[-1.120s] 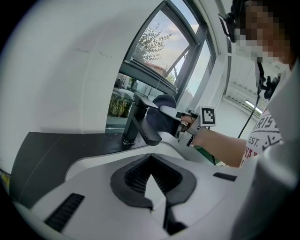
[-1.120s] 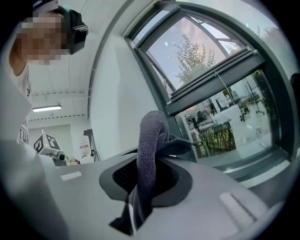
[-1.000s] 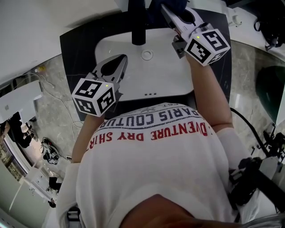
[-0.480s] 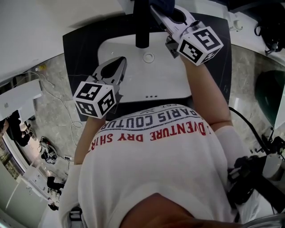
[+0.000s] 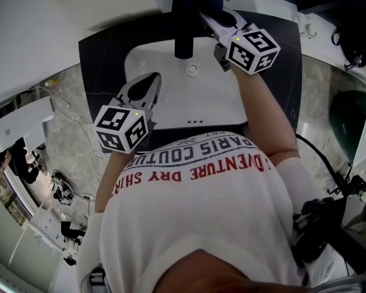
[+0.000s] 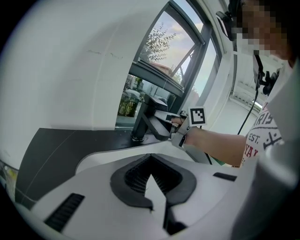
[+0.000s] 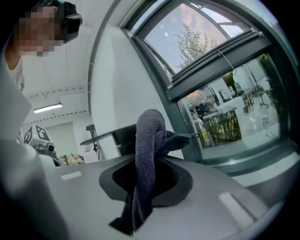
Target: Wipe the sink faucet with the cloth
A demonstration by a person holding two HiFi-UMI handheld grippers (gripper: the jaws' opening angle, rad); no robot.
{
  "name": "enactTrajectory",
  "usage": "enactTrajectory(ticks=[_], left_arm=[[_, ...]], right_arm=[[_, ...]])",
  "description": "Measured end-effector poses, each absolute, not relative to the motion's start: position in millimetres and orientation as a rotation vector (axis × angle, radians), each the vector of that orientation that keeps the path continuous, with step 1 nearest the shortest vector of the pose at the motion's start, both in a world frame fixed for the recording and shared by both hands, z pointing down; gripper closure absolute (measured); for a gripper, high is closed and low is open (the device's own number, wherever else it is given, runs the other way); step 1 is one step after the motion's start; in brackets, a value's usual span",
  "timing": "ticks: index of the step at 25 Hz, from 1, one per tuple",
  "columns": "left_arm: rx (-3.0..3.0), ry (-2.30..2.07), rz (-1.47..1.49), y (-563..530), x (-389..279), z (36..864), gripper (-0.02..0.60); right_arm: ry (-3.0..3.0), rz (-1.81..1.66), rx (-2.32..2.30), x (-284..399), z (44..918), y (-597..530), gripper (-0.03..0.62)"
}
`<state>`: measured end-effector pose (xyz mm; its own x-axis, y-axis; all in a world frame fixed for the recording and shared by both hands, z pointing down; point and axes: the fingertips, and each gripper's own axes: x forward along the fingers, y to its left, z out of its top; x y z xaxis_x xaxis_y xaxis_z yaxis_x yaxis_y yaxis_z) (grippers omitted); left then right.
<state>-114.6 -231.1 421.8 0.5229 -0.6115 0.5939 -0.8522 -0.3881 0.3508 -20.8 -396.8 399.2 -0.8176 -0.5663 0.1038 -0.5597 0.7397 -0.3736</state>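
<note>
The black faucet (image 5: 183,31) stands at the far rim of the white sink (image 5: 223,106). My right gripper (image 5: 210,16) is up against the faucet's right side, shut on a dark grey-blue cloth (image 7: 149,150). The cloth hangs folded between the jaws and bunches over their tips. My left gripper (image 5: 152,79) hovers over the basin's left edge, shut and empty. From the left gripper view the faucet (image 6: 144,121) rises ahead, with the right gripper (image 6: 177,123) touching its spout.
The basin sits in a black counter (image 5: 100,63) below a white wall and a window (image 7: 220,93). A round drain (image 5: 192,70) lies just in front of the faucet. My own body fills the lower half of the head view.
The right gripper with the cloth has moved left and farther back, closer in against the faucet. The left gripper has hardly moved.
</note>
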Motion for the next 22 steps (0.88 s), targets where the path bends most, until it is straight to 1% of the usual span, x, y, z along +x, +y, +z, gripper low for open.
enactTrajectory(ticks=[4,11,17,22], left_arm=[[2.131,-1.182,0.505,-232.4,-114.9,424.3,0.581],[2.127,-1.169,0.518,-238.0,-109.4,435.9,0.581],[2.149,-1.147,0.523,-238.0,-101.1,435.2,0.581],[2.167,-1.125,0.521,-236.7,-93.1,431.6,0.581]], right_arm=[[2.887,-0.806,-0.965,-21.5,439.2,-394.7,0.543],[2.900,-0.876,-0.984,-18.6,469.0,-397.4,0.545],[2.889,-0.866,-0.990,-8.2,459.8,-390.9,0.543],[2.866,-0.859,-0.963,5.2,442.9,-364.1,0.543]])
